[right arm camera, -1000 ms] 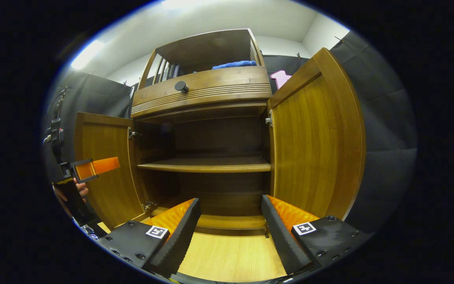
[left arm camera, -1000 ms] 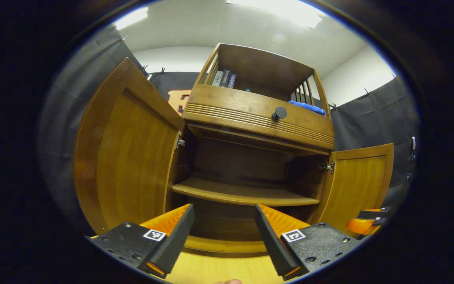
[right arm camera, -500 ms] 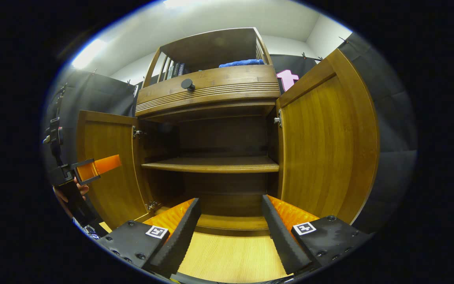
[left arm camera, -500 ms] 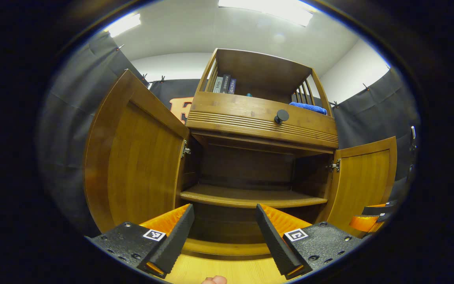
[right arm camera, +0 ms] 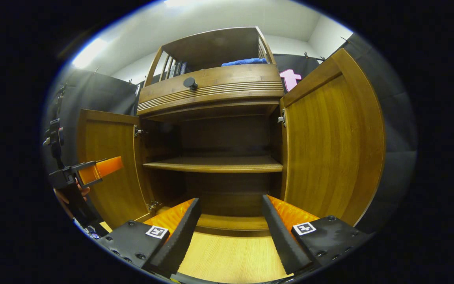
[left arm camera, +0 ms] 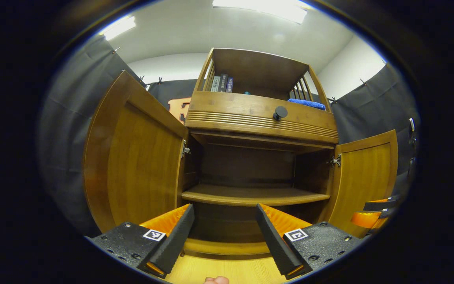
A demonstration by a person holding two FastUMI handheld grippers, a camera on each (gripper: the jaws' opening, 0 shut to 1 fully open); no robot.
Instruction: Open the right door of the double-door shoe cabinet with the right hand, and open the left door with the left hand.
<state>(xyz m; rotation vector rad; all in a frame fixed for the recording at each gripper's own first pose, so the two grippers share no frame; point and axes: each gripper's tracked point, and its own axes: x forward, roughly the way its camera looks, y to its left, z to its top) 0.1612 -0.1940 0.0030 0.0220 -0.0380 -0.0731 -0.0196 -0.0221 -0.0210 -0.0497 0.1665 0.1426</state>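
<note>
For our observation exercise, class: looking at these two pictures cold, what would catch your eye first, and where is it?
First, the brown wooden shoe cabinet in the middle, its left door and right door both swung wide, baring a dark inside with one wooden shelf. Next, a round black knob on the drawer above, and a folded blue cloth on top. Each orange-and-black tool hangs open in front, touching nothing.

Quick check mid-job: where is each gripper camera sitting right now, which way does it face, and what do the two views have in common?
Left gripper view: low, before the shoe cabinet, nearer the left door, looking up; left gripper open at bottom, a fingertip at the bottom edge.
Right gripper view: low, nearer the right door, looking in and up; right gripper open at bottom, a hand holding the left gripper at far left.
Shared: both doors open, middle shelf, black drawer knob, blue cloth.
</note>
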